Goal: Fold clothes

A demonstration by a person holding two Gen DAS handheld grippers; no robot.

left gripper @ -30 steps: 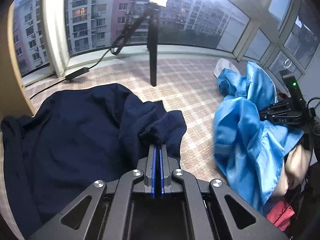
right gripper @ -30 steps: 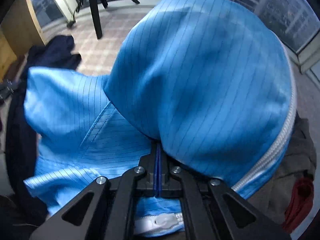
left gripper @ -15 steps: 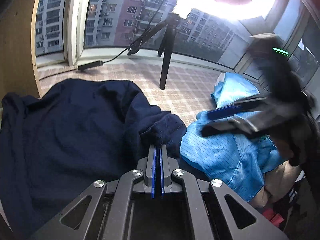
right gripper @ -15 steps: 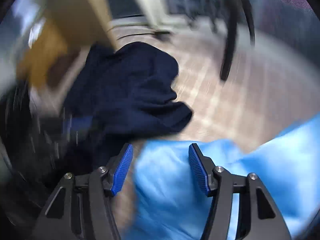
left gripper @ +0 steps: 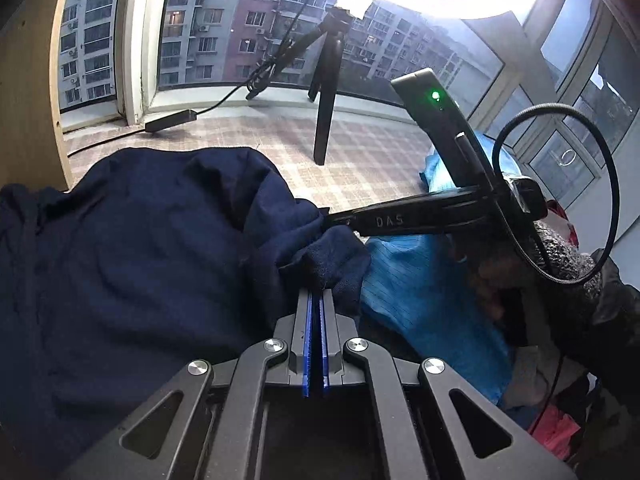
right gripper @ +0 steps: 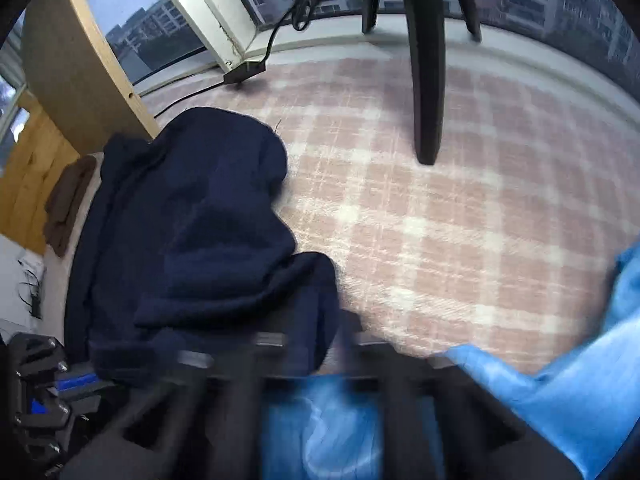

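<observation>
1. Your left gripper [left gripper: 316, 300] is pinching a bunched fold of the navy garment [left gripper: 140, 264] at lower centre of the left wrist view, blue pads closed tight on the cloth.
2. Your right gripper [left gripper: 340, 219] is coming in from the right of that view, its tip meeting the same navy bunch just above your left claw. Whether it is wide or narrow, I cannot tell: the tip is side-on here and its own view is smeared by blur.
3. The navy garment is lying crumpled over the left half of both frames, on the pink plaid cloth [right gripper: 440, 232]. No flat panel or straight crease is showing.
4. The light blue striped garment [left gripper: 420, 288] is sitting loose at right centre, touching the navy bunch, also rumpled.
5. A black tripod leg [right gripper: 426, 80] is standing on the plaid cloth at upper centre, near the navy cloth but clear of it.
6. Judging progress: neither garment is reading as folded, so spreading, folding and squaring are looking outstanding for both.
7. More bunched fabric, beige and red, is sitting at the lower right edge; too little is showing to judge it.
</observation>
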